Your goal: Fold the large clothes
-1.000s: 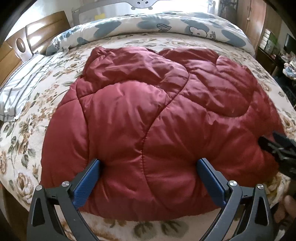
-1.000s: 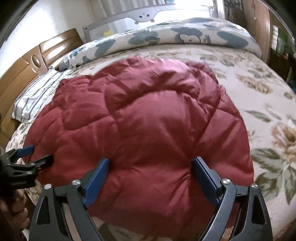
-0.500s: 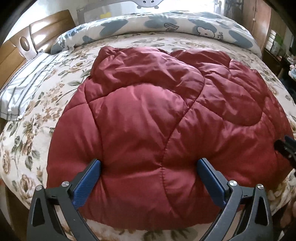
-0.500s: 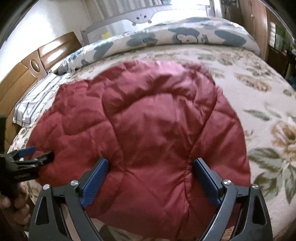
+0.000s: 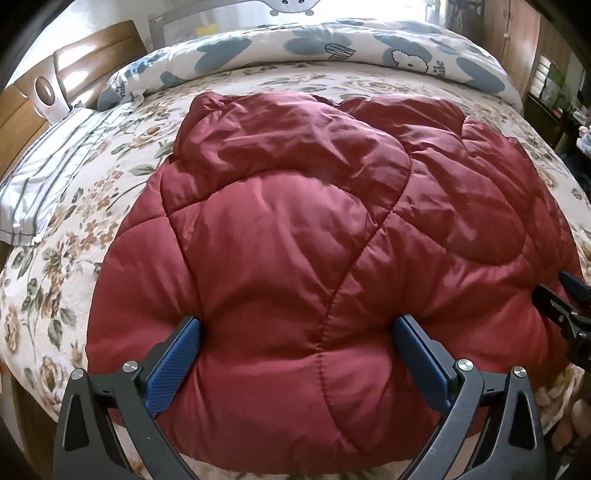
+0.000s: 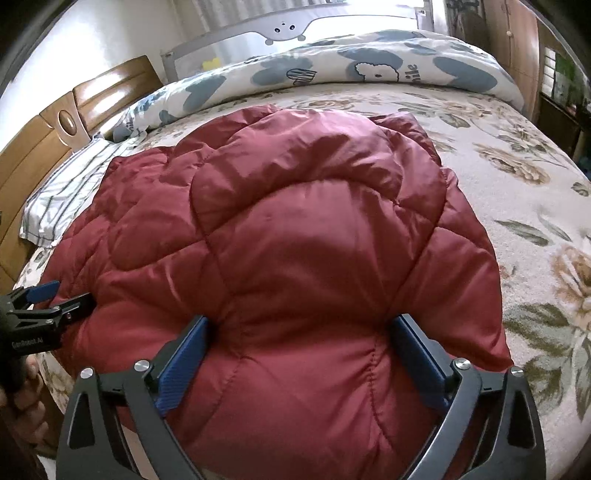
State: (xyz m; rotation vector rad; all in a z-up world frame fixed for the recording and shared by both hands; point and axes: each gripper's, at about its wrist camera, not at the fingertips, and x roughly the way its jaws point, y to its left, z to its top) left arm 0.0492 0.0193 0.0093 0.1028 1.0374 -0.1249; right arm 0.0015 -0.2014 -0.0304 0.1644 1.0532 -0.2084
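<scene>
Bed: floral bedspread (image 5: 110, 192)
Headboard: wood (image 6: 44, 147), far left
Rail: grey bed guard (image 6: 288, 29), backlit
Cabinet: wooden (image 6: 517, 40), far right

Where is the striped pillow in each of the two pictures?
Left wrist view: the striped pillow lies at the left edge, beside the headboard.
Right wrist view: the pillow is upper left, past the red jacket.
Shared landmark: the headboard.

The left gripper (image 5: 295, 347) is held level, jaws spread wide. The right gripper (image 6: 301, 343) is held likewise, jaws spread wide. Both are held side by side.
</scene>
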